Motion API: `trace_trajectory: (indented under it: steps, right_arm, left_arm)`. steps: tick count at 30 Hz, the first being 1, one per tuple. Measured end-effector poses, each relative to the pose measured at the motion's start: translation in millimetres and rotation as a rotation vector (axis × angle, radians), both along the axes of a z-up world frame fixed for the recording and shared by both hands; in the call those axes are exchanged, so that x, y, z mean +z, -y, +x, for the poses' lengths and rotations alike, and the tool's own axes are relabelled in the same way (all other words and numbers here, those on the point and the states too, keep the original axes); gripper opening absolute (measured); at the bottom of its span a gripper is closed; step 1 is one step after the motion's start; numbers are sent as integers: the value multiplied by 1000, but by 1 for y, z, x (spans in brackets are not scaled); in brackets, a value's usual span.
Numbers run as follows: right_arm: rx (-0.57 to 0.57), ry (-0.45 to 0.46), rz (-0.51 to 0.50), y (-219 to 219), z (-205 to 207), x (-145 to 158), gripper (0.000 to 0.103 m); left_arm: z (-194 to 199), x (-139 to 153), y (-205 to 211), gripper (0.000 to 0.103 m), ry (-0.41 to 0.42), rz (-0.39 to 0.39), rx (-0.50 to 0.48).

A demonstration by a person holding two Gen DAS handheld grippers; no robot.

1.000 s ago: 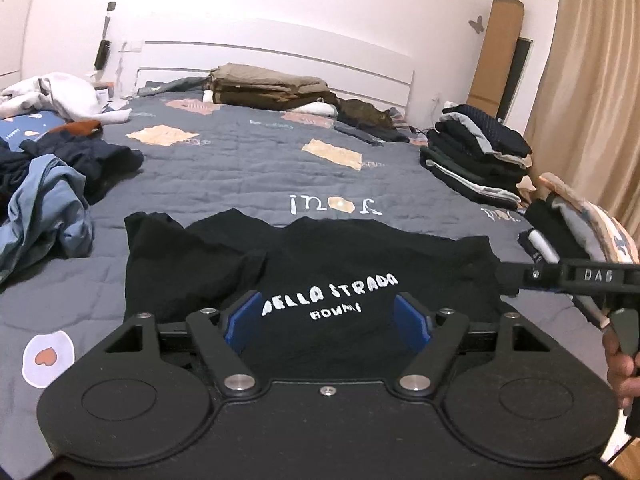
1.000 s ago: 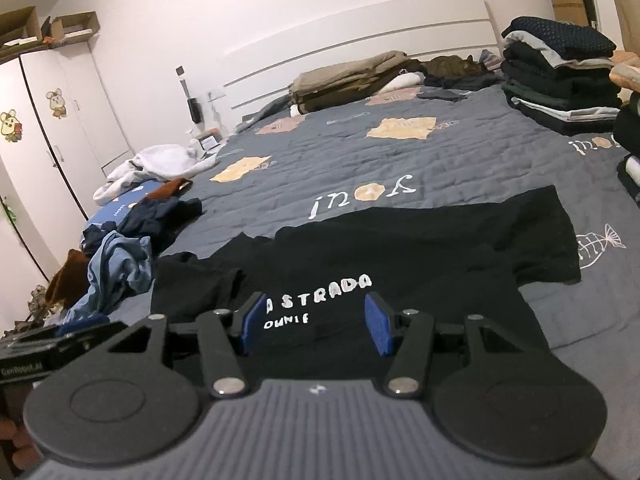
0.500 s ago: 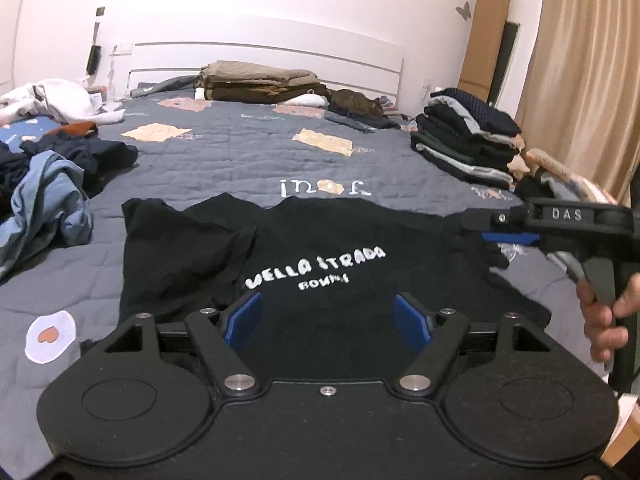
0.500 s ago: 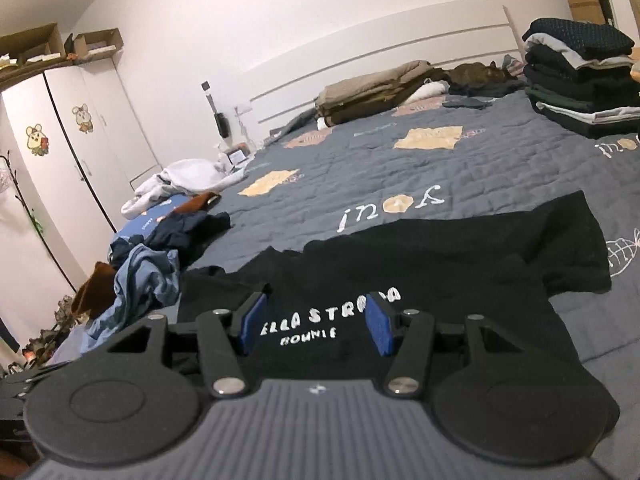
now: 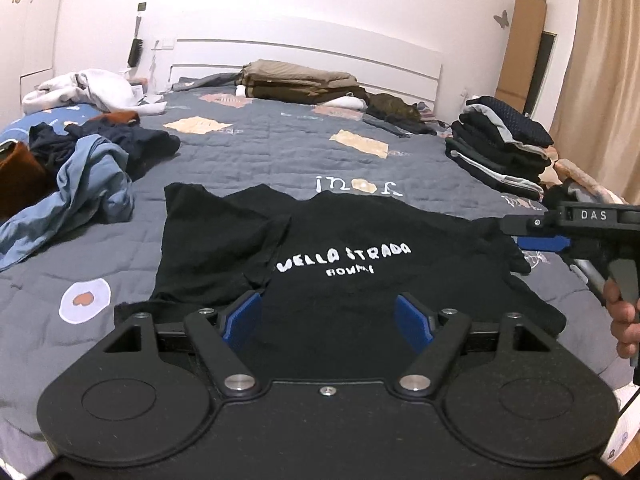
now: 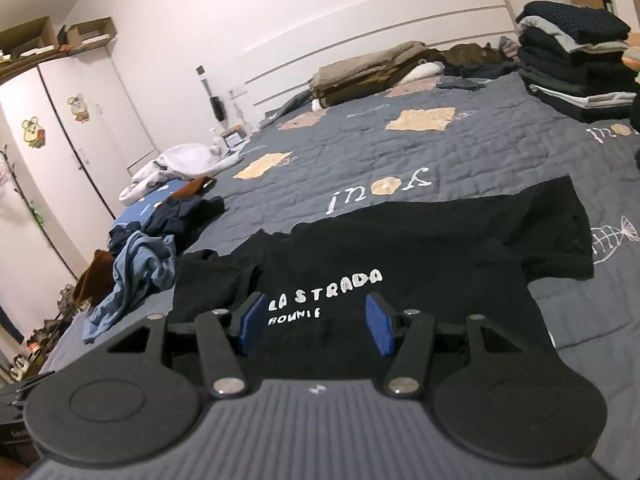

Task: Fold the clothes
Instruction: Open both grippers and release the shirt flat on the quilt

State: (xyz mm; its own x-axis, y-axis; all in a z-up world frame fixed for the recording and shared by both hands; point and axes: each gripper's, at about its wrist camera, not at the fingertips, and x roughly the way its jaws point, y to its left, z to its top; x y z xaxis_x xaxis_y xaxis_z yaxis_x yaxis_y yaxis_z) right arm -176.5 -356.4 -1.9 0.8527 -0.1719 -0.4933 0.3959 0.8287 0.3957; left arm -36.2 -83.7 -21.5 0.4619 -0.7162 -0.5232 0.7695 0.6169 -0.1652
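A black T-shirt (image 5: 360, 224) with white lettering lies spread, print up, on the grey quilted bed (image 5: 260, 152); its left sleeve is folded over and rumpled. My left gripper (image 5: 328, 320) hovers over the shirt's near hem, open, its blue pads (image 5: 242, 322) wide apart with only cloth seen below. My right gripper (image 5: 536, 236) comes in from the right edge of the left wrist view, held by a hand (image 5: 624, 316) near the shirt's right sleeve. In the right wrist view that right gripper (image 6: 316, 322) stands open above the lettering on the T-shirt (image 6: 440, 248).
A tall stack of folded dark clothes (image 5: 500, 152) sits on the bed's right side. A heap of unfolded blue and dark clothes (image 5: 80, 176) lies at the left. Folded khaki bedding (image 5: 296, 84) rests by the headboard. A white wardrobe (image 6: 80, 120) stands left, a curtain (image 5: 600, 80) right.
The left gripper has shifted sideways, so more of the shirt and its left sleeve show. The right gripper has stayed about where it was, turning a little left. Both stay open.
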Motion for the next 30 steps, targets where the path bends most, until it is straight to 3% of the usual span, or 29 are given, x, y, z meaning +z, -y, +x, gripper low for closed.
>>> trace_trajectory:
  steps: [11,16,19,30]
  right_arm:
    - [-26,44,-5,-10,18,3,58]
    - [-15,23,-36,-22,29,4,58]
    - [-4,4,-43,-28,35,2,58]
    - [-22,-63,-59,-44,38,-1,58]
  left_arm:
    - [27,-16,-4,75,-10,-8,-42]
    - [34,-22,-3,75,-31,-34,-57]
    - [32,-22,2,75,2,-13,-85]
    - [36,-4,6,75,20,-32,-87]
